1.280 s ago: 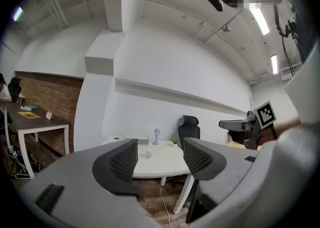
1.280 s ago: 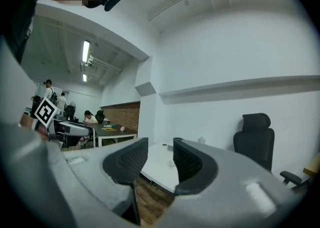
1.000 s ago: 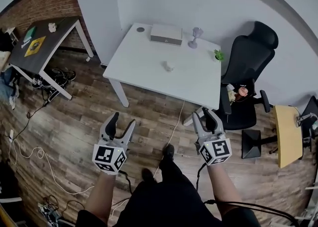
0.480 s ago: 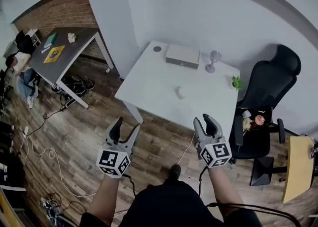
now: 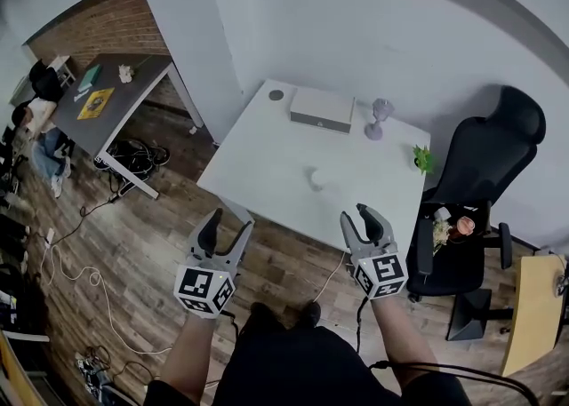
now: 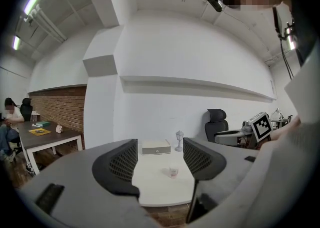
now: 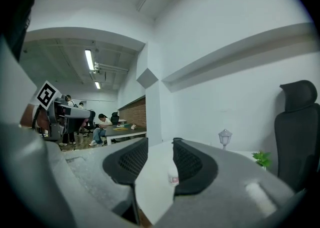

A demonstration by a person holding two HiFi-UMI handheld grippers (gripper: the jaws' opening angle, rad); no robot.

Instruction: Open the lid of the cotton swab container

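The cotton swab container (image 5: 317, 179) is a small white tub standing alone near the middle of the white table (image 5: 267, 151), lid on. Both grippers hover over the wooden floor, short of the table's near edge. My left gripper (image 5: 227, 225) is open with nothing between its jaws. My right gripper (image 5: 358, 216) is partly open, also holding nothing. In the left gripper view the container (image 6: 173, 172) shows far off in the gap of that gripper (image 6: 159, 164). In the right gripper view the container (image 7: 172, 178) peeks out beside the right jaw of that gripper (image 7: 160, 159).
At the table's far edge stand a flat grey box (image 5: 321, 110), a small lamp-shaped ornament (image 5: 378, 118) and a tiny green plant (image 5: 423, 159). A black office chair (image 5: 484, 164) sits to the right. A dark desk (image 5: 98, 98) and floor cables (image 5: 62, 262) lie left.
The person has stepped toward the white table, which now sits closer and more centred in the head view. Both grippers keep the same pose and jaw opening.
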